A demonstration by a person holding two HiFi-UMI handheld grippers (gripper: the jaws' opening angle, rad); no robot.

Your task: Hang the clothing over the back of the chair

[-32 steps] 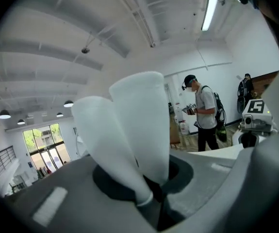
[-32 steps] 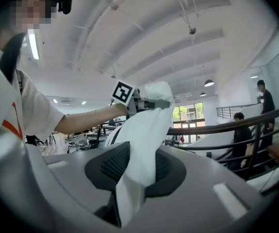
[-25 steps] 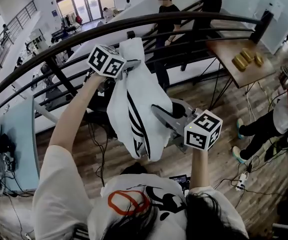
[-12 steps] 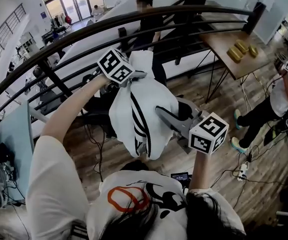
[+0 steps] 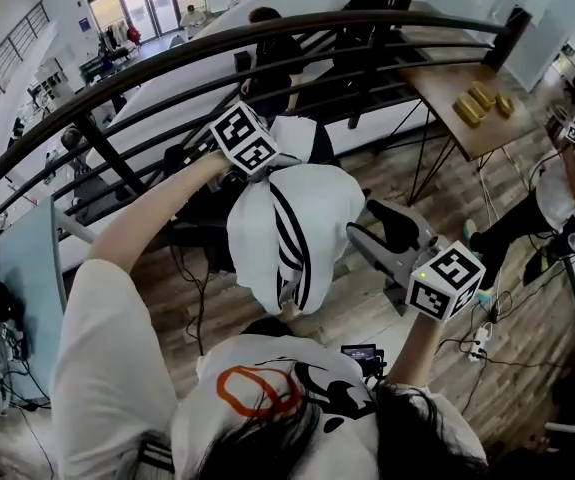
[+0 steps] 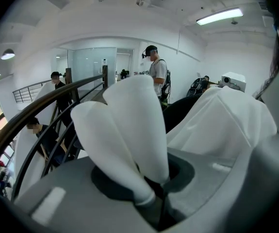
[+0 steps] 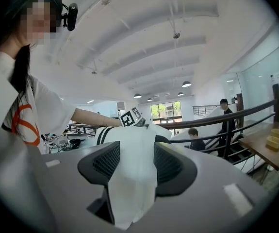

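Railing of dark curved metal bars (image 5: 217,44) runs just beyond the dark rounded chair back (image 6: 183,111), so there looks to be little open room on the chair's far side. White fabric garment with black stripes (image 5: 287,218) hangs with its long axis vertical. It is already spread over the top of the chair back, and most of its length falls down the near side, towards the person. In the head view the chair itself is almost wholly hidden under the cloth.

The left gripper (image 5: 272,160) sits above the chair back and is clenched on a bunched fold at the garment's upper end, the pinch plain in the left gripper view (image 6: 154,198). The right gripper (image 5: 379,233) is lower, to the right of the chair back. Its jaws are opening, and a loose flap of the white cloth lies between them (image 7: 132,164) without being pressed.

The left gripper is therefore the nearer one to the work. The coming move probably turns on lowering that pinched end onto the chair back and letting go short of the railing.
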